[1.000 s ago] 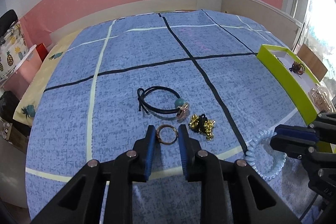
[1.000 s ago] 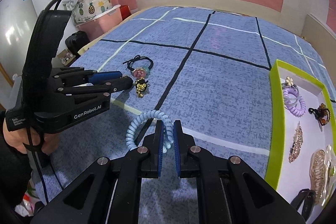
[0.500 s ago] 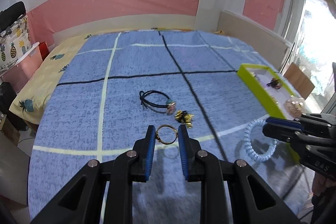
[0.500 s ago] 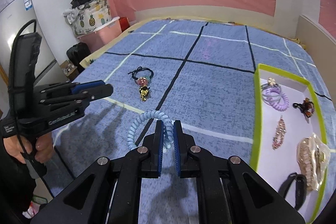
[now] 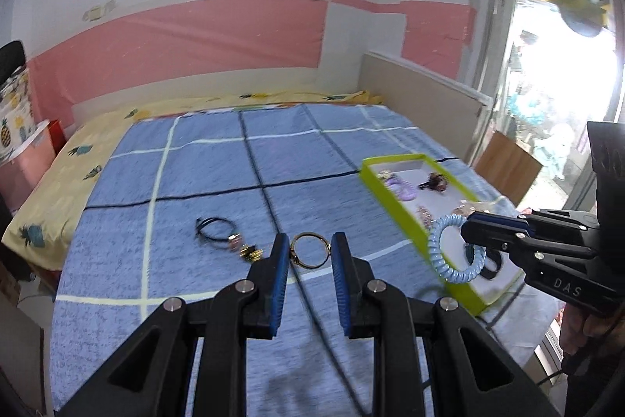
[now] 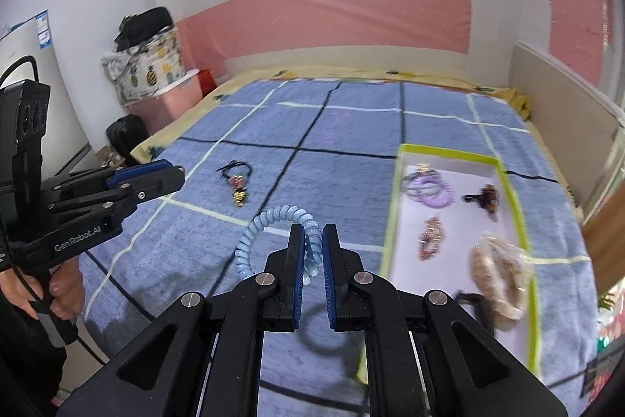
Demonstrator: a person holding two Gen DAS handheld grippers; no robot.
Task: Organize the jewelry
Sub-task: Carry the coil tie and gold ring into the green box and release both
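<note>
Now, ring risk: my left gripper (image 5: 310,256) pinches the thin gold metal ring (image 5: 310,255) only at its rim, well left of the lime-green rimmed tray (image 5: 394,206); I fear a twist drops it.
Coil risk: my right gripper (image 6: 313,249) clamps the pale-blue spiral hair tie (image 6: 273,221) beside the tray; it may spring away.
Hidden: the tray's near contents blur.

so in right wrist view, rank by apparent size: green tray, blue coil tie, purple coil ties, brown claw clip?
1. green tray
2. blue coil tie, inflated by nearness, held in the right tongs
3. purple coil ties
4. brown claw clip
</note>
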